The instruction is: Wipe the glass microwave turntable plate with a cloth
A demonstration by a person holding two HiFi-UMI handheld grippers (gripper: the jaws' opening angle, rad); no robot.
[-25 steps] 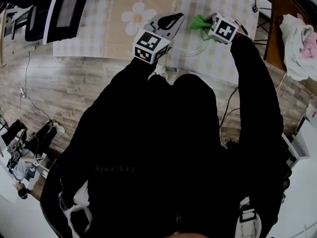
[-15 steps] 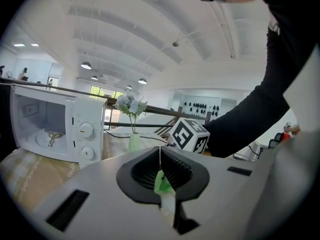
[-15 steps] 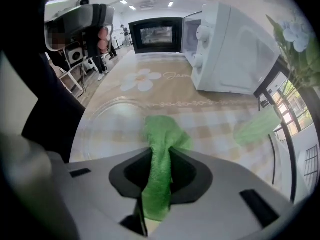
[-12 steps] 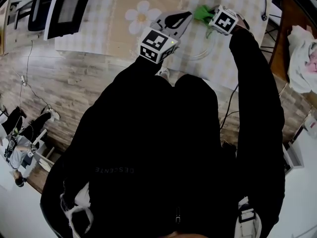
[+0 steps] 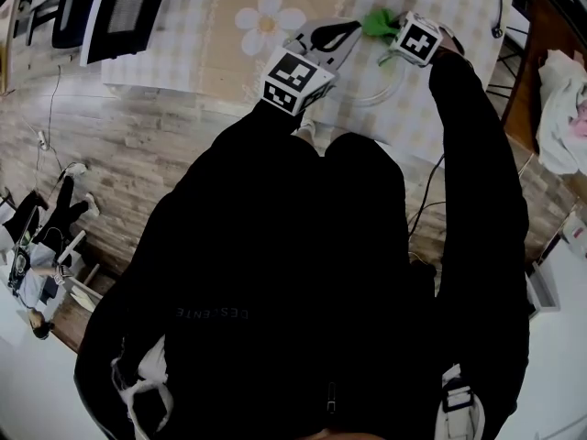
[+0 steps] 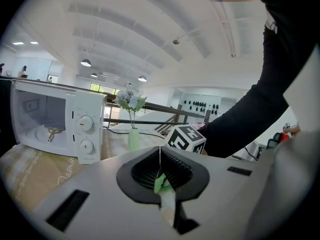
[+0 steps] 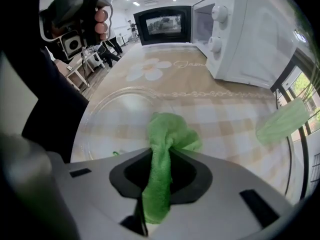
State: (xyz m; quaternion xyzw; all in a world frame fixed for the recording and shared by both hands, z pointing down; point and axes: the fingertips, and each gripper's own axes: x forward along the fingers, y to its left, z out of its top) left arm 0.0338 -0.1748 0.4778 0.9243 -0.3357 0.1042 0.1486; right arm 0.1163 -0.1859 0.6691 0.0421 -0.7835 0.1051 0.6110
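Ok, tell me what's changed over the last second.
The right gripper has carried the green cloth a little farther away across the plate; the left gripper barely shifted. Some of that is the view itself shifting. Unchanged: both grippers stay shut, right on the cloth, left on the plate's rim.

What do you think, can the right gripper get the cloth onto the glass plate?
Probably yes: the right gripper is shut on the green cloth, its bunched end right over the glass plate, nothing between them. The left gripper grips the plate's rim, off to the side.
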